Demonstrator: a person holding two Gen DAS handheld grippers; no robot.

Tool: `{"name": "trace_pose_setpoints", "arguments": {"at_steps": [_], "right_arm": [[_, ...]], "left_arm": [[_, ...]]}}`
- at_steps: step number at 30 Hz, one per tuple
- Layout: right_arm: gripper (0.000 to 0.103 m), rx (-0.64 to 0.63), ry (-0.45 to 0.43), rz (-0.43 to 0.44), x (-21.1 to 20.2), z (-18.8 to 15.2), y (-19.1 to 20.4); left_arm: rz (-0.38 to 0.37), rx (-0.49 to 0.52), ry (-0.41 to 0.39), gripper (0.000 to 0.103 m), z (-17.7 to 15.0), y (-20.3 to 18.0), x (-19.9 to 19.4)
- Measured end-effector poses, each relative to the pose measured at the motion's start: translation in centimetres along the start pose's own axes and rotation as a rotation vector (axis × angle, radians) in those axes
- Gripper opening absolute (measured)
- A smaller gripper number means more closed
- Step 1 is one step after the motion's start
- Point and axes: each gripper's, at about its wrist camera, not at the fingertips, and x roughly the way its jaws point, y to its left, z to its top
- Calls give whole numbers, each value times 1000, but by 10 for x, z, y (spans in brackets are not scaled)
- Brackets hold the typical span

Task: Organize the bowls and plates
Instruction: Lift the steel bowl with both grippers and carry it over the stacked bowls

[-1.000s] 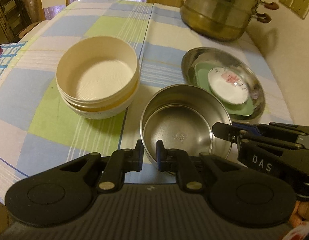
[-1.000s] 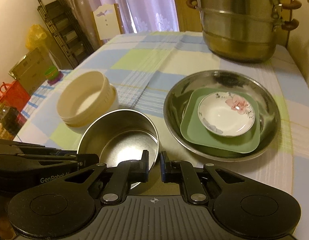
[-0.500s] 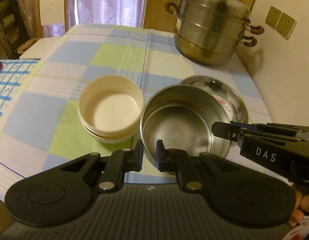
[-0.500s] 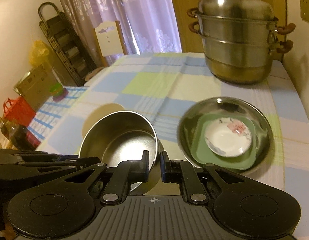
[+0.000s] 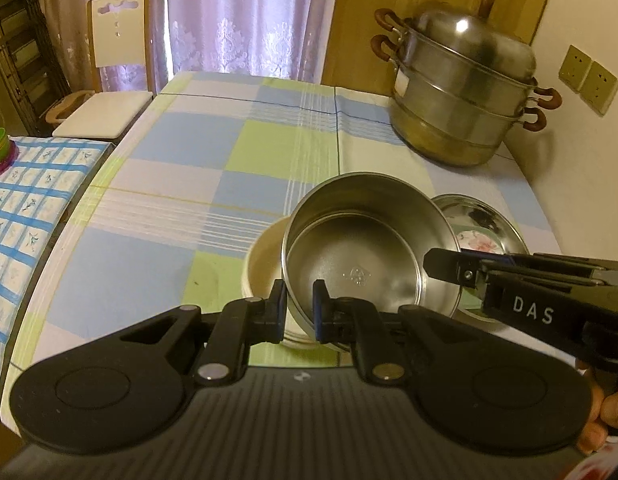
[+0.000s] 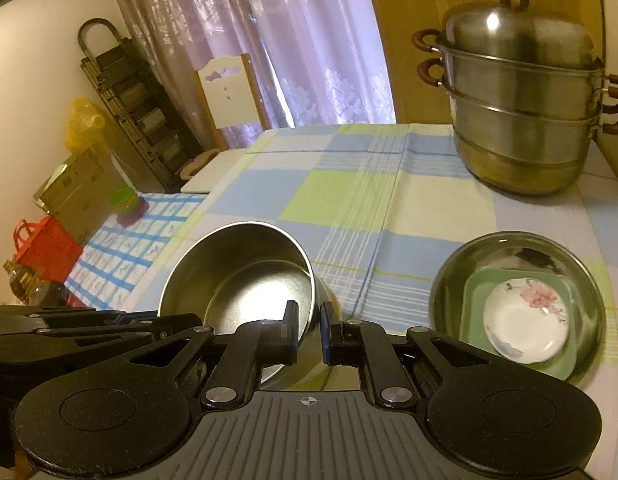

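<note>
Left claw (image 5: 299, 306): pinched on the near rim of the steel bowl (image 5: 361, 248), one finger outside the wall, one inside.
Right claw (image 6: 309, 322): pinched on the same bowl's rim at its right side.
Bowl: held by both claws, off the counter (image 5: 213, 160), tilted toward the cameras, empty.
Change: a second ago the bowl sat on the cloth beside the cream bowls (image 5: 265, 256); now it is lifted and hangs over them, hiding most of the stack.
Meaning: the lift is done; I judge nesting it onto the cream stack comes next, though the steel bowl looks about as wide as they are, so the fit is doubtful.
Steel plate (image 6: 513, 304): on the counter to the right; holds a green square plate (image 6: 477, 296) with a white flowered dish (image 6: 525, 320) on top.
Steamer pot (image 6: 525, 120): far right corner, lid on, contents unseen.
</note>
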Motion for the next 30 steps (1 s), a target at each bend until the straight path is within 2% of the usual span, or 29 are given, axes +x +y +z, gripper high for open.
{"name": "trace_pose_setpoints", "arguments": {"at_steps": [14,30], "right_arm": [[11,84,22,-65,40,0,2],[11,146,52,-125,59,-6,8]], "left_arm": [[-45,33,54,11,11,28,41],[-98,66,118,12,10,44,66]]}}
